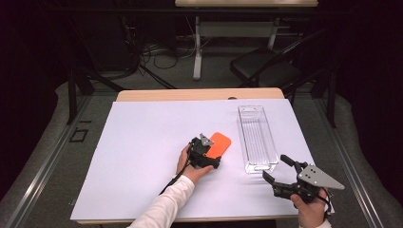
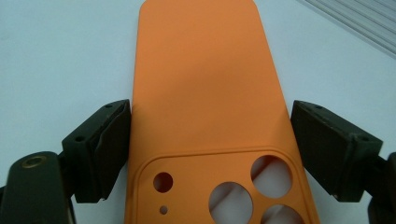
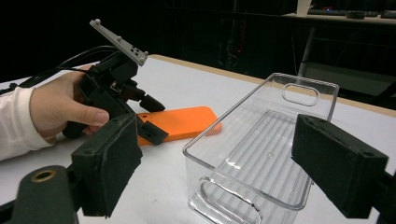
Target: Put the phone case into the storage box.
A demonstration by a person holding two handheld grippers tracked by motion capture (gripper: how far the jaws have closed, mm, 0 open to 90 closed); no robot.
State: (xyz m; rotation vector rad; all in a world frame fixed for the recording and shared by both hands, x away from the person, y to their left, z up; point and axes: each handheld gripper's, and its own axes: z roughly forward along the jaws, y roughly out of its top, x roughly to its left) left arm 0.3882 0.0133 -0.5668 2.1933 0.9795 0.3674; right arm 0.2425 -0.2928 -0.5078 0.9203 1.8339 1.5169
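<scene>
Left gripper (image 2: 205, 154) jaws apart, straddling the phone case (image 2: 205, 93): light, bendy, slick; grip long edges. Right gripper (image 3: 233, 168) open.

Lab, dark curtains, floor cables (image 1: 157, 54)

No readable text, label, brand, number or sign in any view

- orange phone case (image 2: 205, 93): plain back, camera cut-outs, no lettering or logo
- clear bin (image 3: 261, 154): ribbed floor, no sticker or print
- white table cover (image 1: 152, 142): blank
- grey plate (image 1: 319, 176) on a gripper: holes, no marking legible
- black square outline (image 1: 78, 136) taped on the floor left of the table: a mark, no characters in it
</scene>
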